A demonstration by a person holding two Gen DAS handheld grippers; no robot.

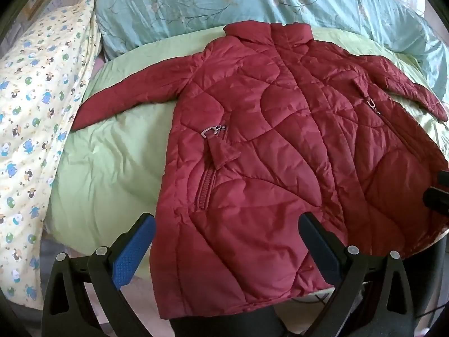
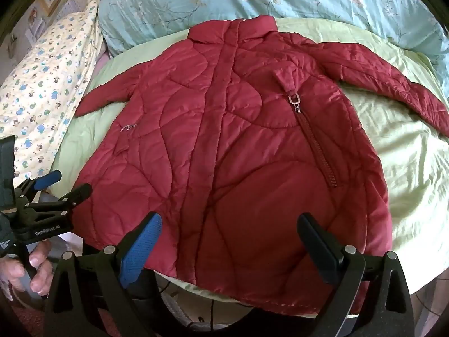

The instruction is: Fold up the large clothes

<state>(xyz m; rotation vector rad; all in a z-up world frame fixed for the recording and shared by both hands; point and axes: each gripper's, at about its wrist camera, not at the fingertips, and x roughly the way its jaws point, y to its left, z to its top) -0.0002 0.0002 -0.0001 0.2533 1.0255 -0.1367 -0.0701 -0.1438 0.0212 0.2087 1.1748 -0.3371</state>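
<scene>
A dark red quilted jacket [image 1: 275, 146] lies flat, front up, on a light green quilt [image 1: 106, 163], collar far, hem near, both sleeves spread out. It also shows in the right wrist view [image 2: 224, 151]. My left gripper [image 1: 226, 224] is open and empty, hovering over the jacket's near left hem. My right gripper [image 2: 228, 224] is open and empty over the near hem, right of centre. The left gripper also appears at the left edge of the right wrist view [image 2: 66, 184], held in a hand.
A yellow cartoon-print pillow [image 1: 36, 118] lies on the left. A teal floral duvet [image 1: 224, 2] is bunched along the far side. The bed's near edge runs just below the jacket hem [image 2: 196, 286]. The right gripper's tip shows at the right edge [image 1: 437, 193].
</scene>
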